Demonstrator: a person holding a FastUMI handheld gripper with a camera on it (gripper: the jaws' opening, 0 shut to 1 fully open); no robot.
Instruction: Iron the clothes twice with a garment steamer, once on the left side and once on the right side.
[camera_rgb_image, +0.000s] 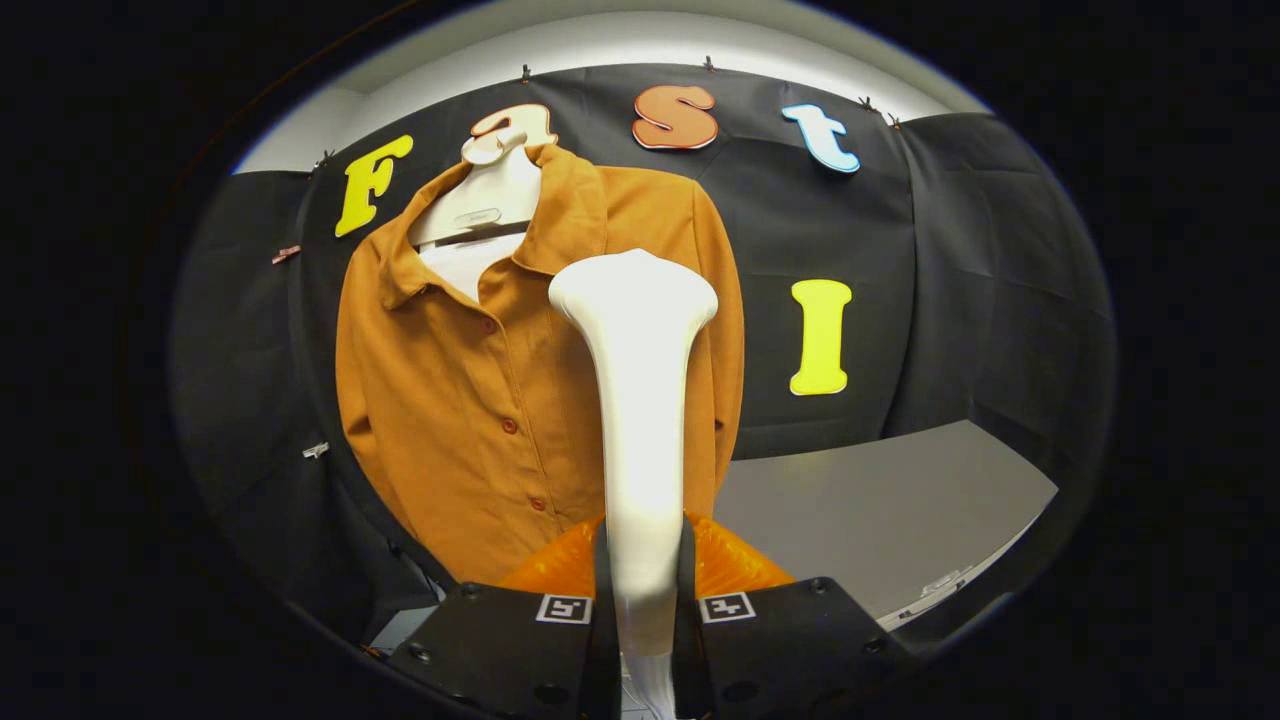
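— Tool (640, 590) first: what do we have between its fingers?

— We see both black fingers (500, 640) clamped on the white handle of the garment steamer (640, 400), one on each side, so the tool is closed around it. The steamer rises upright from between the fingers, and its flared head sits at the top, facing the clothes.

— And the clothes?

— We make out an orange-brown button-up shirt (470, 400) on a white hanger (485, 200), hung against the black cloth wall beyond the fingers. The steamer head overlaps the shirt's right half as we look at it, just to the side of the button line. Whether the head touches the fabric, we cannot tell.

— Anything lower down?

— We notice an orange translucent part (735, 560) just ahead of the fingers, behind the steamer's handle. A grey surface (880, 510) spreads out to the right of the shirt, its far edge meeting the wall, with a small pale object (945, 580) near its front edge.
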